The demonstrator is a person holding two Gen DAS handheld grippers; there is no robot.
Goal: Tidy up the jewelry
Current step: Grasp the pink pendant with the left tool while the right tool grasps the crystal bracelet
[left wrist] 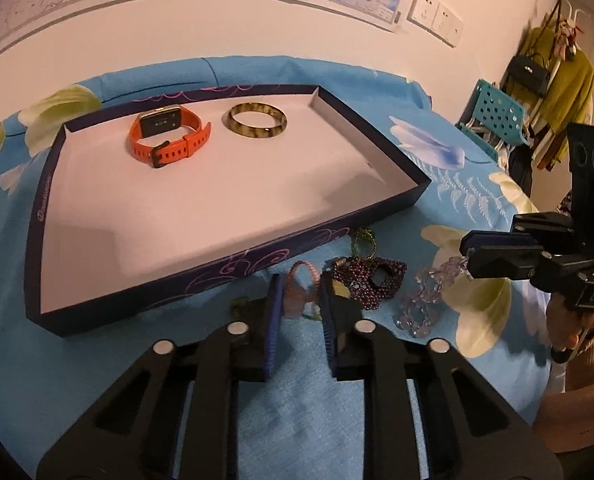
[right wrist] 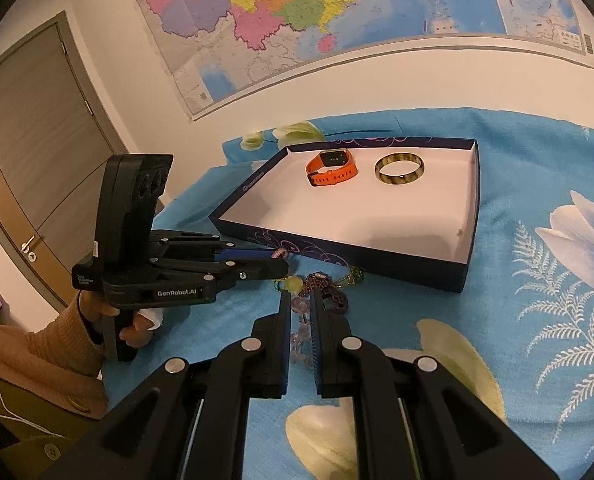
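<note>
A dark blue tray (left wrist: 233,264) (right wrist: 337,254) with a white floor holds an orange watch (left wrist: 169,136) (right wrist: 332,168) and a mottled bangle (left wrist: 258,121) (right wrist: 399,167). In front of it lie a pink beaded bracelet (left wrist: 299,288), a dark red beaded piece (left wrist: 371,280) (right wrist: 329,288), a green beaded loop (left wrist: 363,242) and a clear crystal bracelet (left wrist: 421,304) (right wrist: 301,336). My left gripper (left wrist: 299,304) (right wrist: 281,260) is closed around the pink bracelet. My right gripper (right wrist: 300,300) (left wrist: 467,258) is closed on the clear crystal bracelet, one end lifted.
A blue floral cloth (left wrist: 297,420) (right wrist: 537,320) covers the table. A map hangs on the wall (right wrist: 297,20). A door (right wrist: 37,140) is to the left. A teal stool (left wrist: 497,116) and a coat rack (left wrist: 557,72) stand at right.
</note>
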